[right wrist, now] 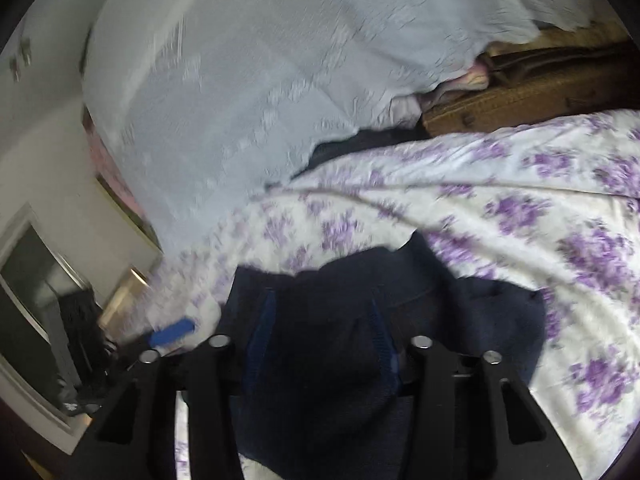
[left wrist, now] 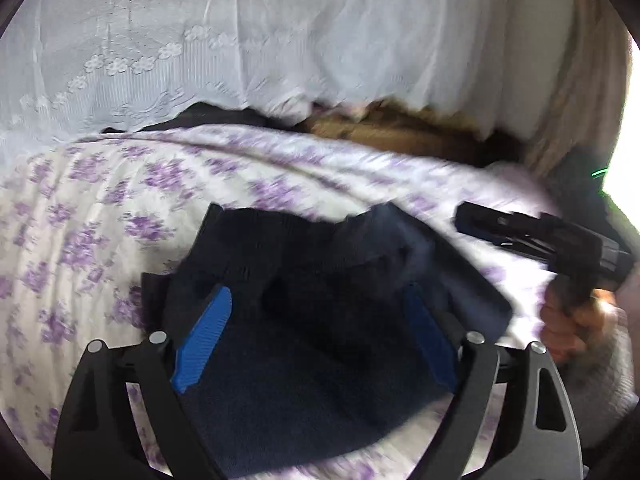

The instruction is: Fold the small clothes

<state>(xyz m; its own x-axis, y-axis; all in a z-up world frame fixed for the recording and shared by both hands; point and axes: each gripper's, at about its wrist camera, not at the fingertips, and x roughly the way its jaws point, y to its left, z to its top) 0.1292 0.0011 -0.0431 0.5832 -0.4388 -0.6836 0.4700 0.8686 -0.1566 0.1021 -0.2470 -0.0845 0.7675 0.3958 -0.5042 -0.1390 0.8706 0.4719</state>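
The left tool (left wrist: 318, 334) gapes wide over the dark blue garment (left wrist: 304, 380) rumpled on the flowered bedsheet (left wrist: 80, 208). The right tool (right wrist: 320, 344) stands narrower, the cloth between its fingers; whether it grips cannot be told. Smoothing should precede creasing. No containers show.

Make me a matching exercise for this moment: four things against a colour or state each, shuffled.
Things:
1. garment
2. bedsheet
3. lace cloth
4. left tongs

Colour or state:
a. open wide
b. purple flower print
c. dark navy
d. all white, embroidered

Pairs: 1-c, 2-b, 3-d, 4-a
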